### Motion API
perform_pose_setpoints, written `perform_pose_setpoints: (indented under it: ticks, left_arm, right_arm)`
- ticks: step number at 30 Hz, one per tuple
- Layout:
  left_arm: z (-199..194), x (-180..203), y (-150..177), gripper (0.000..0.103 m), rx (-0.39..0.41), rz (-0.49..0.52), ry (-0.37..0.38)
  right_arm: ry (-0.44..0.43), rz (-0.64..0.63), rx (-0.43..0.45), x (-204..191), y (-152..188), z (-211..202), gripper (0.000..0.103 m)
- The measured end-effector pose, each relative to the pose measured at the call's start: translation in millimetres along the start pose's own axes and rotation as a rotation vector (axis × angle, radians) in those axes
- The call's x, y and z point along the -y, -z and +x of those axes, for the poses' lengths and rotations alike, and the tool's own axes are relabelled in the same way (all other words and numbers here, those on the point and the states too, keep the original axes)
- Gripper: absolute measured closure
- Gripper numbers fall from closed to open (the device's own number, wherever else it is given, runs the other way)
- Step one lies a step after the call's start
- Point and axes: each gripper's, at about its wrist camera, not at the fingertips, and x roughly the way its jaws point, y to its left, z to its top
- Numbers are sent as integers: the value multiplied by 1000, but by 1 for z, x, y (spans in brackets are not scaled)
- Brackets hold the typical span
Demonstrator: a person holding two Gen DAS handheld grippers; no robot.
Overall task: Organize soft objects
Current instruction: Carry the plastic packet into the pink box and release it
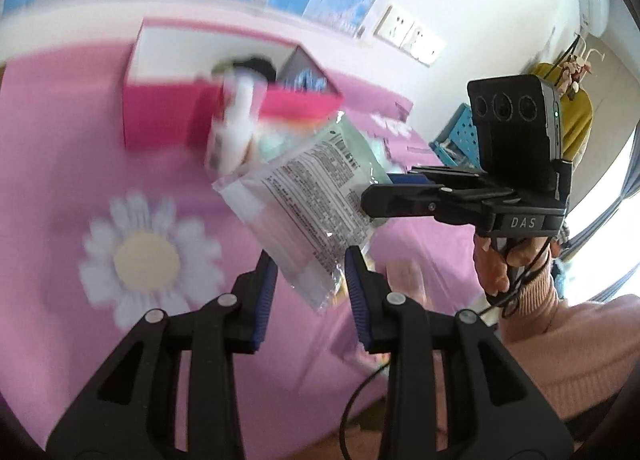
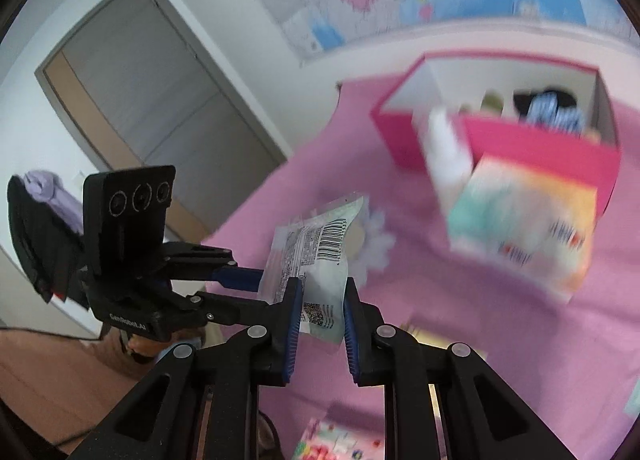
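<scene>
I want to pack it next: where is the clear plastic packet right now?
The plastic packet hangs above the pink cloth, pinched between the left hand-held gripper and right hand-held gripper, in front of the pink box.

bed: my pink daisy blanket (image 1: 60, 188) | on it: pink box (image 1: 160, 128), tissue pack (image 2: 524, 228) beside it, small flowery pack (image 2: 340, 440)

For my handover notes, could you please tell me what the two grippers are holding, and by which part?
Both hold one plastic packet: the left gripper clamps one end, the right gripper the opposite end, lifted above the pink cloth.
</scene>
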Motion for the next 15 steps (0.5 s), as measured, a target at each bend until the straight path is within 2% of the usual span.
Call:
perform_pose_setpoints:
  ticks: [8, 15]
  left_arm:
    - [3, -7, -79, 66, 51, 46, -61]
    - [23, -26, -130, 66, 36, 32, -118]
  right_arm:
    - [45, -5, 128, 14, -63, -16, 84]
    - [49, 70, 163, 55, -112, 2, 84]
